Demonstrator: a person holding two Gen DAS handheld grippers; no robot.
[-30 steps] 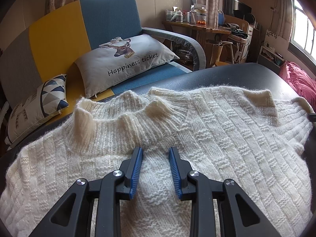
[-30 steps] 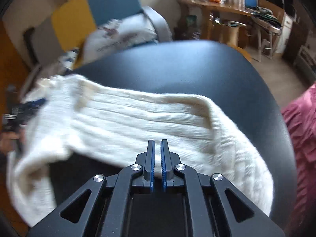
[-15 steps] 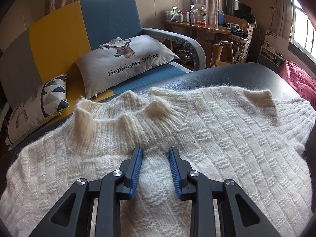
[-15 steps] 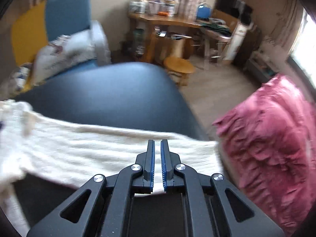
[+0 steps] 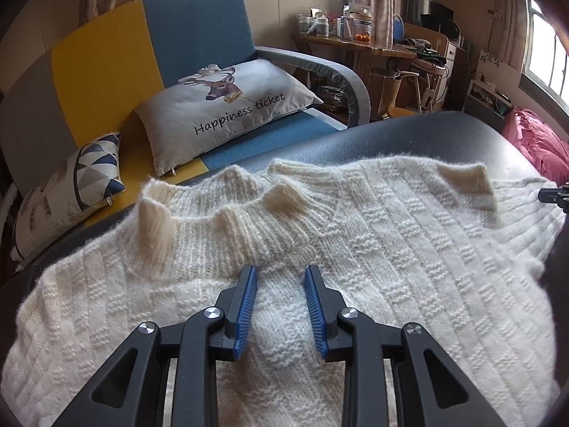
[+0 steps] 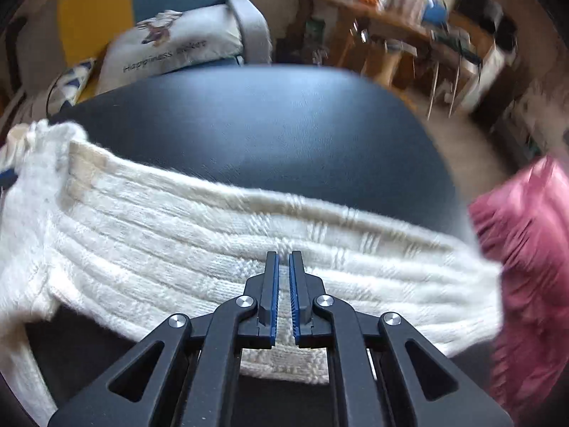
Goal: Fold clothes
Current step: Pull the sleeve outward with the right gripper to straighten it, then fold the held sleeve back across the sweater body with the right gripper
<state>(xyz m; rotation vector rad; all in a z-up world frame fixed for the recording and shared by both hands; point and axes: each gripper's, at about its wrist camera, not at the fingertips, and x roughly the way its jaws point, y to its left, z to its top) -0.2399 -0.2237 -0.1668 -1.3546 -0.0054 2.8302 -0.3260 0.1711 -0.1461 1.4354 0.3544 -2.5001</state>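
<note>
A cream knitted sweater [image 5: 355, 235] lies flat on the dark table [image 5: 409, 135], its ribbed collar [image 5: 227, 206] toward the sofa. My left gripper [image 5: 281, 270] stands open just below the collar, its fingers resting over the chest of the knit with nothing pinched. In the right wrist view the sweater's sleeve [image 6: 177, 235] stretches across the table [image 6: 266, 124] from left to right. My right gripper [image 6: 283, 254] is shut on the sleeve's near edge, and knit shows under and behind its fingers. That view is blurred.
A blue, yellow and grey sofa [image 5: 192, 28] with a deer pillow [image 5: 227, 103] and a patterned cushion [image 5: 71, 181] stands beyond the table. Pink fabric [image 6: 526, 249] lies off the table's right edge. A cluttered wooden desk [image 5: 355, 42] is at the back.
The right gripper swung right toward the pink fabric and back, staying shut, and the sleeve now lies straighter across the table. The left gripper and the sweater's body have not moved.
</note>
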